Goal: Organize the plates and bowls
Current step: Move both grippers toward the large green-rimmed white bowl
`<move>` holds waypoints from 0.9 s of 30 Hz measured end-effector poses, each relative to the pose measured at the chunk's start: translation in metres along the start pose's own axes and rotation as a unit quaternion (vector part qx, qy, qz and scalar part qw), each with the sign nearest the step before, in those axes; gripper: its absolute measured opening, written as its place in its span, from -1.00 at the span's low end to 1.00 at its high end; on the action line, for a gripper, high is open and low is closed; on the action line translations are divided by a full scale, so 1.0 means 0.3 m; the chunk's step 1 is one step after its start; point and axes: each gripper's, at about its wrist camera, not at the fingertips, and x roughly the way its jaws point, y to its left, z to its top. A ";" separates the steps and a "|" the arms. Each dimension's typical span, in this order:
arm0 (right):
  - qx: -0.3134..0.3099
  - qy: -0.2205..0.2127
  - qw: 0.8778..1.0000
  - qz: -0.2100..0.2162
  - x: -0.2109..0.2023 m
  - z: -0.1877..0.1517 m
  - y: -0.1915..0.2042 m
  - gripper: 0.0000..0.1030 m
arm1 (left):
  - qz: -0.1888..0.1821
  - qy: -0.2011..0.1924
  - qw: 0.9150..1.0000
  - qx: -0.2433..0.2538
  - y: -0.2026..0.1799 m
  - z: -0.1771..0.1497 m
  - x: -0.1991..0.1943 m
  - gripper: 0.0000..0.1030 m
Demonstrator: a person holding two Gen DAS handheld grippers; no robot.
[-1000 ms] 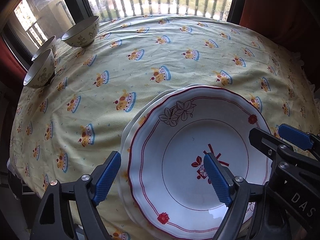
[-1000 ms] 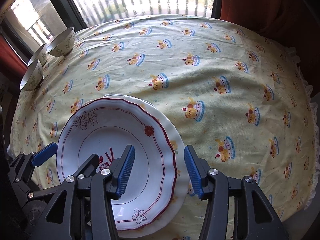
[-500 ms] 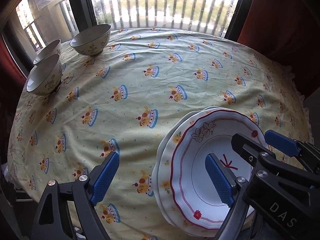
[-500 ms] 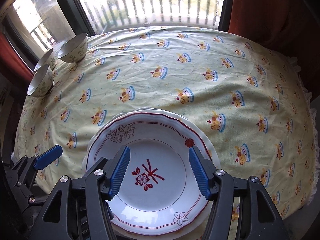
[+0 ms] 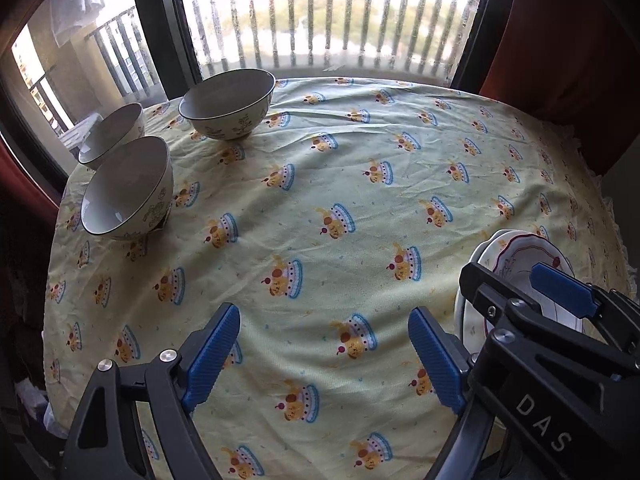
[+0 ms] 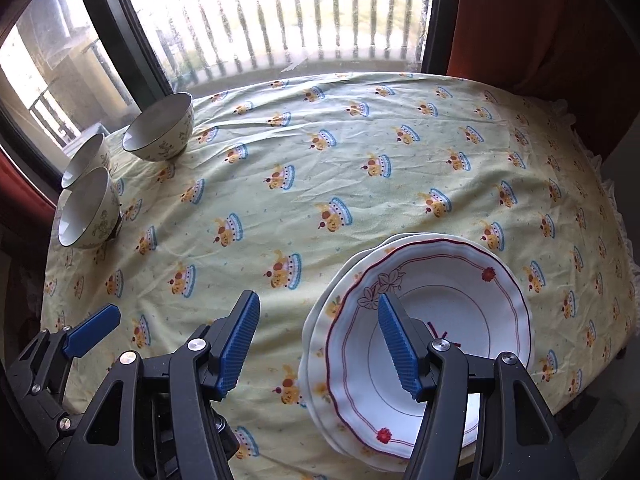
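A stack of white plates with red rims (image 6: 452,308) lies at the near right of the table; in the left wrist view only its edge (image 5: 520,248) shows behind the right gripper's body. Three cream bowls stand at the far left: one nearest (image 5: 128,188) (image 6: 88,212), one behind it (image 5: 112,132) (image 6: 84,156), one farther right (image 5: 228,104) (image 6: 160,128). My left gripper (image 5: 324,352) is open and empty above bare cloth. My right gripper (image 6: 320,344) is open and empty, its right finger over the stack's left rim.
The table wears a yellow cloth with a cake print (image 5: 340,184). A window with railings (image 5: 320,20) runs behind it. A red curtain (image 6: 540,20) hangs at the back right. The cloth's frilled edge (image 6: 624,232) drops at the right.
Both grippers pulled back and swung left, away from the plate stack. The bowls now look nearer and larger in the left wrist view. Both grippers stayed open.
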 end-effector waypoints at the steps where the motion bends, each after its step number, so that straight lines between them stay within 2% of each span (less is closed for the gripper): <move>1: 0.002 -0.004 1.000 -0.001 0.000 0.001 0.029 0.27 | 0.000 -0.004 1.000 0.004 0.028 0.005 -0.001 0.69; 9: 0.011 -0.011 1.000 -0.002 0.029 0.016 0.247 0.28 | 0.015 -0.012 1.000 0.022 0.233 0.029 0.003 0.61; 13: -0.019 -0.008 1.000 -0.004 0.068 0.040 0.358 0.35 | 0.017 -0.011 1.000 0.013 0.328 0.046 0.024 0.40; 17: -0.008 -0.004 1.000 -0.001 0.101 0.067 0.443 0.35 | 0.022 -0.013 1.000 0.004 0.419 0.084 0.039 0.38; 21: -0.004 -0.024 1.000 -0.003 0.109 0.115 0.530 0.35 | 0.033 -0.033 0.999 0.003 0.495 0.142 0.047 0.38; 27: 0.001 -0.044 0.999 -0.014 0.144 0.201 0.635 0.35 | 0.044 -0.044 0.998 -0.029 0.613 0.213 0.081 0.39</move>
